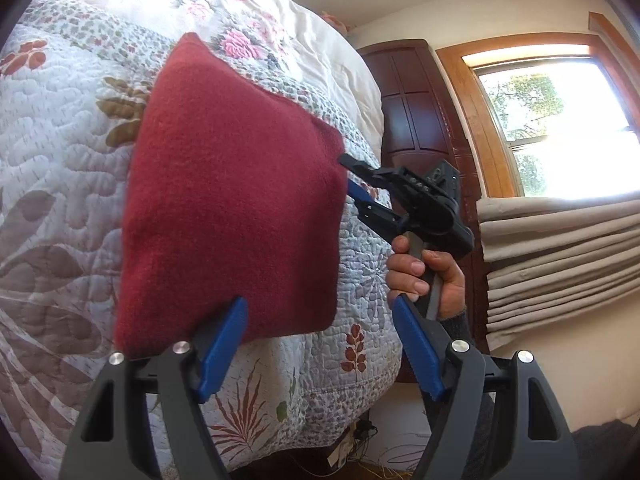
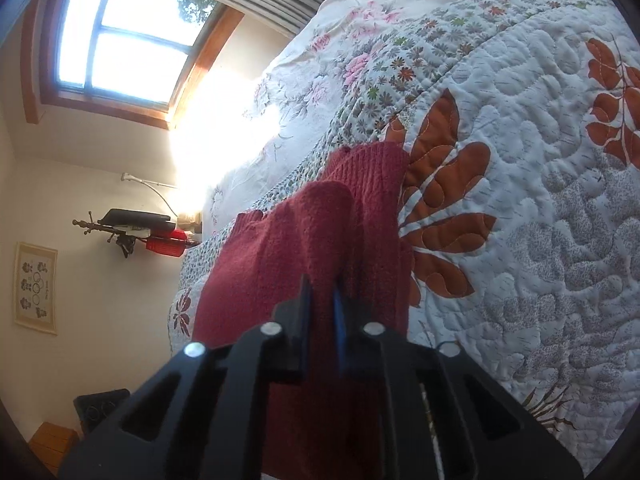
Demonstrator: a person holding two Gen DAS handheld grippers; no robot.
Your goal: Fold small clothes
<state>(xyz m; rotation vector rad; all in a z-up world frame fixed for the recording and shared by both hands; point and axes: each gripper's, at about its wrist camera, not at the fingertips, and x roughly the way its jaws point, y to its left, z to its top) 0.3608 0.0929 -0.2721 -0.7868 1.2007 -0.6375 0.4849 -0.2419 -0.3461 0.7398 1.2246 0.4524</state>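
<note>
A dark red knit garment (image 1: 232, 200) lies folded on the floral quilt (image 1: 64, 160) of a bed. My left gripper (image 1: 320, 344) is open at the garment's near edge, and its left pad (image 1: 224, 344) overlaps that edge. At the garment's right edge a hand (image 1: 424, 276) holds my right gripper (image 1: 350, 178). In the right wrist view the right gripper (image 2: 322, 286) is shut on a raised fold of the red garment (image 2: 320, 232). The rest of the cloth lies on the quilt (image 2: 540, 200), with a ribbed part at the far end.
A cream flowered duvet (image 1: 280, 0) lies further up the bed. A dark wooden cabinet (image 1: 416, 112), a window (image 1: 560, 120) and folded blinds (image 1: 560, 256) stand beyond the bed's side. Cables (image 1: 372, 452) lie on the floor below. A wall shelf (image 2: 140, 228) holds small items.
</note>
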